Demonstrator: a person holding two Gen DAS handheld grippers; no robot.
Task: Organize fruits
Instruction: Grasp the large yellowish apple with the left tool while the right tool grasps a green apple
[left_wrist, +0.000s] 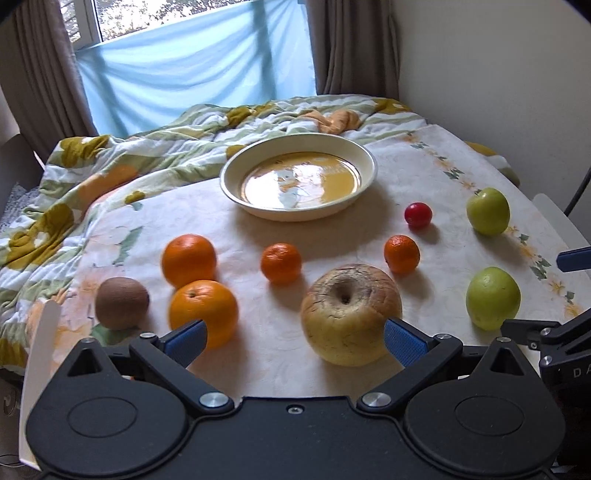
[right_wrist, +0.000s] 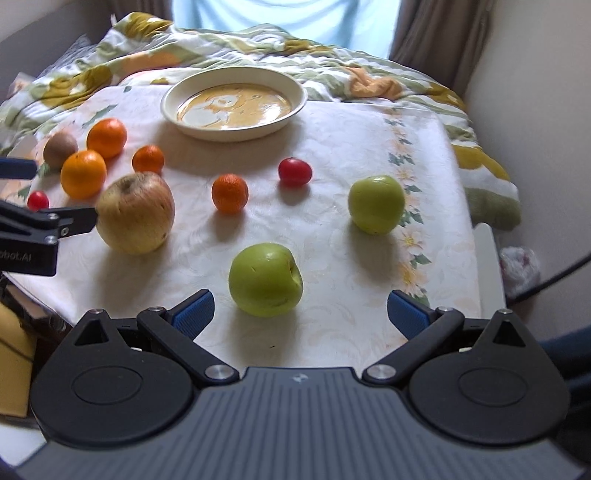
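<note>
Left tool (left_wrist: 295, 341) open by wrinkled, russeted apple (left_wrist: 349, 314).

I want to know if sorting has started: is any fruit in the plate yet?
No, the plate holds no fruit; the big apple and the oranges, such as one orange, sit on the tablecloth.

Window (left_wrist: 192, 18) w/ daylight behind blue sheet (left_wrist: 195, 70); brown curtains (left_wrist: 37, 74) either side; cream wall (left_wrist: 498, 74) right of window.

Bare cloth (right_wrist: 332, 155) before plate (right_wrist: 300, 96)
</note>
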